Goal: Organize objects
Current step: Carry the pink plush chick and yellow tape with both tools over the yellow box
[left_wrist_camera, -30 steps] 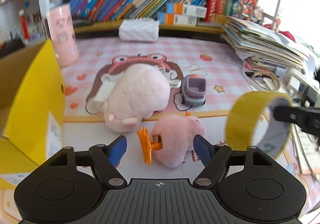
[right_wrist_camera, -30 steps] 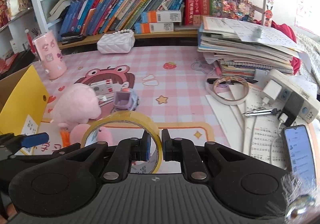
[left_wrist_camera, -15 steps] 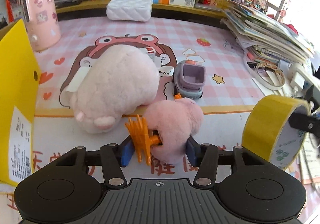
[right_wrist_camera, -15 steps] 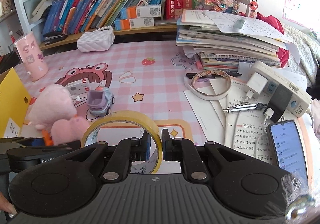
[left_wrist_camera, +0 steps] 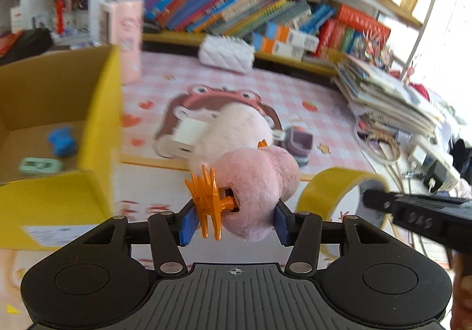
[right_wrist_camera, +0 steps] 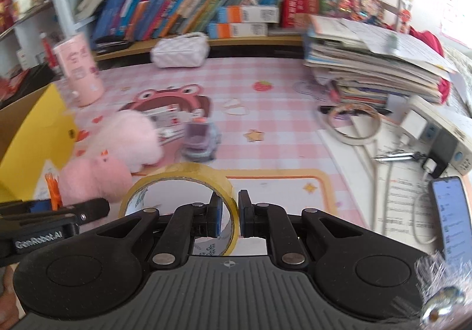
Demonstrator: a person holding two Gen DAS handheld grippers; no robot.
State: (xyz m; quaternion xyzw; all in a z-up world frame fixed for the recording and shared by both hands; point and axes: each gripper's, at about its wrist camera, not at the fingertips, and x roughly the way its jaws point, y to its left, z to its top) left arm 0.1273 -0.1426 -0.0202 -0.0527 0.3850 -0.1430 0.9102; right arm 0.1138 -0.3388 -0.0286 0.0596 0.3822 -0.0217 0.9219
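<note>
L gripper [left_wrist_camera: 234, 222] clamps pink plush [left_wrist_camera: 256, 182] w/ orange clip [left_wrist_camera: 208, 200]; soft, may slip before box [left_wrist_camera: 59, 123]. R gripper [right_wrist_camera: 229, 219] pinches tape roll [right_wrist_camera: 183, 185] wall; could twist out.

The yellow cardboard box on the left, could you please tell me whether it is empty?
Not empty. The yellow cardboard box holds a blue object and a mint-green item.

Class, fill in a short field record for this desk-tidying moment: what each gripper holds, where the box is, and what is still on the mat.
left gripper: shut on small pink plush
right gripper: shut on yellow tape roll
yellow box: open, left of mat, blue and green items inside
on mat: large pink plush, purple toy car
</note>
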